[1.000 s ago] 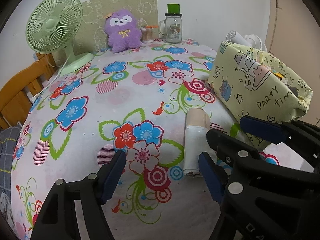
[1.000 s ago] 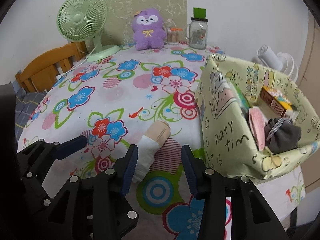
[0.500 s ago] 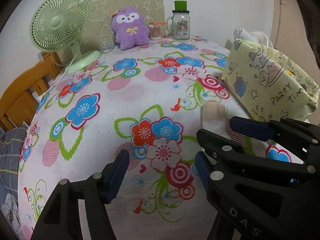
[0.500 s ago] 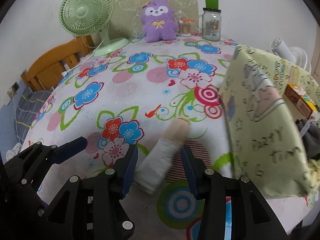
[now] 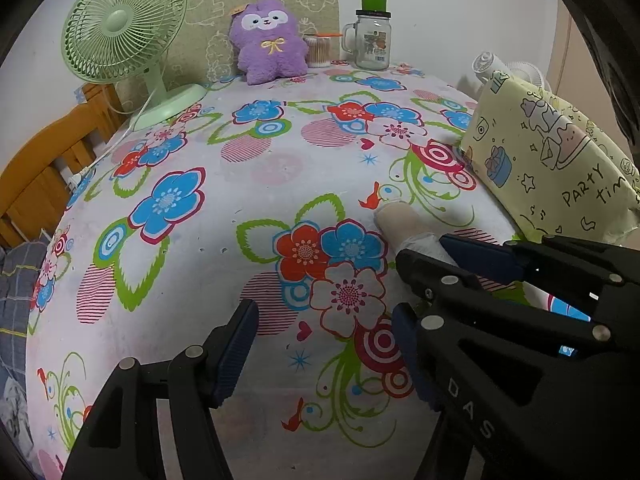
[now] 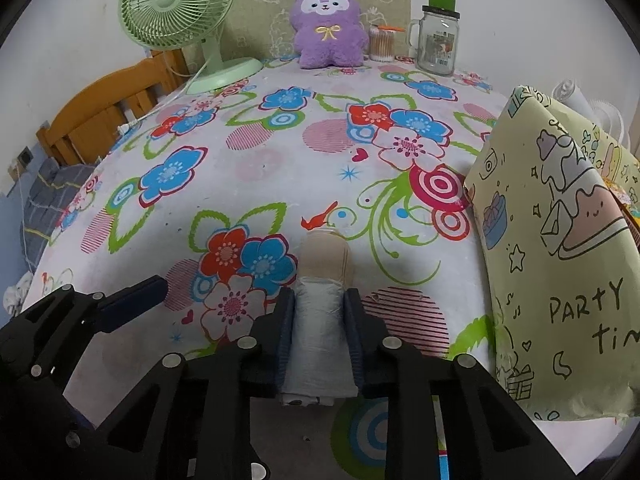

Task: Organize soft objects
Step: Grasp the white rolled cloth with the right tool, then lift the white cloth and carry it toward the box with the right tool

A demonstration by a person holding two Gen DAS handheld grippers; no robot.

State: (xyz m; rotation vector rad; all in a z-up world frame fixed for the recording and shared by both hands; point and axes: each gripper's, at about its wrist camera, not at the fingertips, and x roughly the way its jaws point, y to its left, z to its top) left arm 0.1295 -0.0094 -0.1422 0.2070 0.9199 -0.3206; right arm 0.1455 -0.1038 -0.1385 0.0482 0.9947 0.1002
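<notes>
right claw [image 6: 319, 312]: jaws closing in on the rolled cloth [image 6: 320, 312], pads already pressing its white half from both sides, so I'd call it gripped.
left claw [image 5: 324, 344]: about half open, nothing between the jaws, hovering over bare tablecloth just left of the roll.
where the roll is: lying flat on the floral counter [image 6: 280, 168], tan end pointing away, just left of the yellow party bag [image 6: 560, 264].
bag: looks like the destination imo. From the right wrist view its tall floppy side wall faces the roll and you can't see the opening.
risk 1: it's a soft roll squeezed at one end only, so the tan end could droop or start unrolling once it's lifted.
risk 2: that droopy end could catch the bag's rim and fold the wall inward, or tip the bag.
risk 3: the two claws are really close together, so a sideways swing might knock them.
</notes>
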